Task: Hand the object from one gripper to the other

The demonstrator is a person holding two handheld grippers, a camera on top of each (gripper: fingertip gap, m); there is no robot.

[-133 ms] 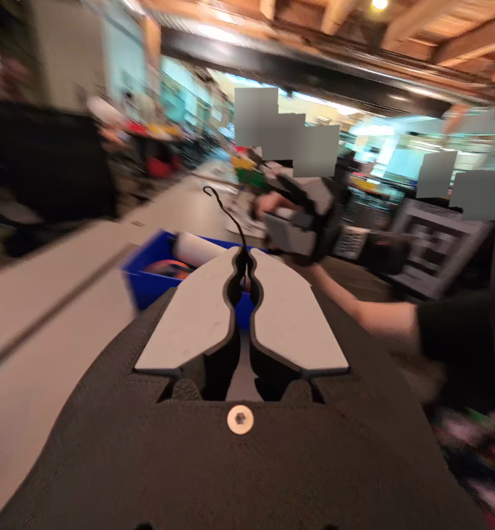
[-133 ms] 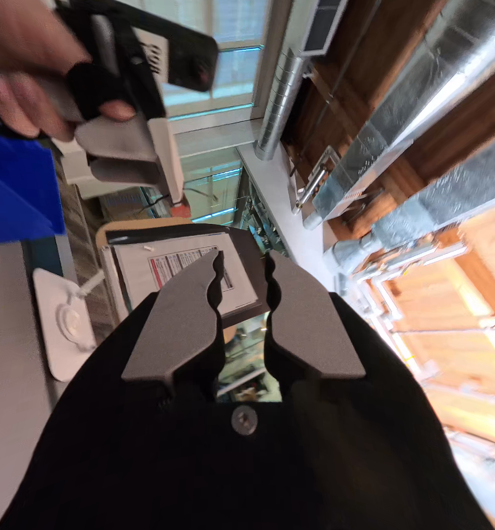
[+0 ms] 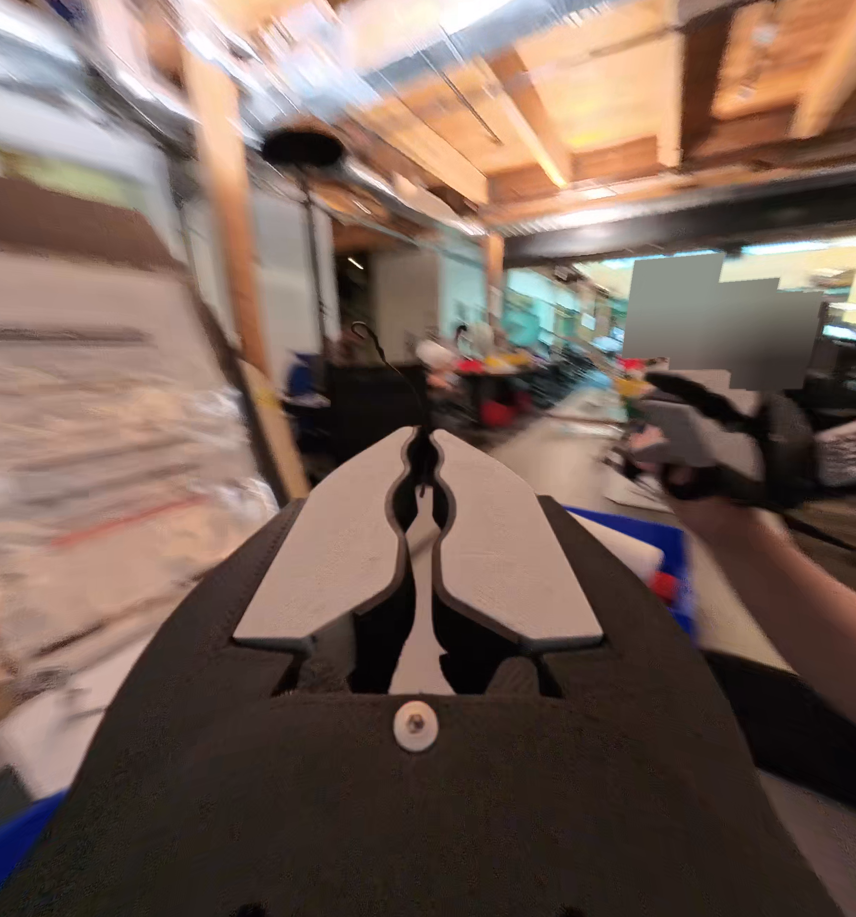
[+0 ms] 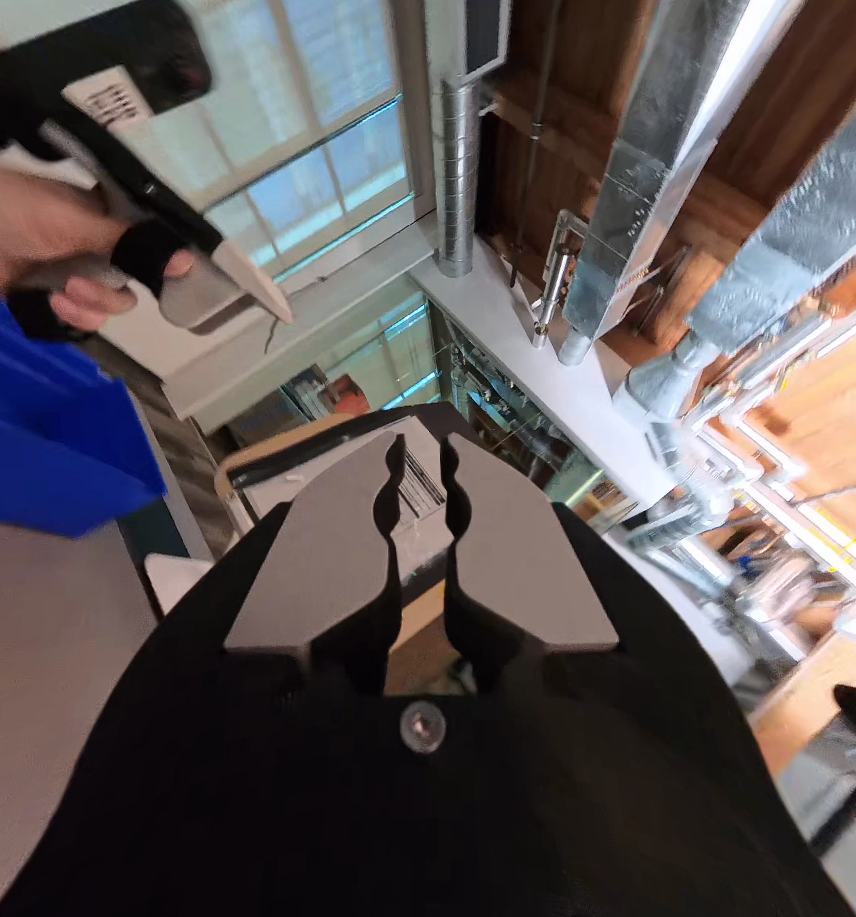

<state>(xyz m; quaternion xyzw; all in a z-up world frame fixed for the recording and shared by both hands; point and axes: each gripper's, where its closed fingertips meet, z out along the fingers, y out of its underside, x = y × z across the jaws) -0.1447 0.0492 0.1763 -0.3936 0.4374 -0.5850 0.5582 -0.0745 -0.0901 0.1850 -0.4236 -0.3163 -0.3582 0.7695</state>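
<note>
Currently, left gripper (image 3: 422, 441): jaws pinched on thin black wire (image 3: 400, 373), raised for the handover.
Right gripper (image 4: 422, 441): jaws parted, empty, ready to receive.
Blue bin (image 3: 666, 541): below, between them.

Grey table (image 4: 44, 645), blue bin (image 4: 44, 436) on it

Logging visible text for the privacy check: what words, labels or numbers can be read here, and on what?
White label on the left tongs: print blurred, unreadable.
Printed sheet behind the right tongs: only bar lines visible, no readable words.
Patterned tag on the right tongs: blurred, unreadable.
</note>
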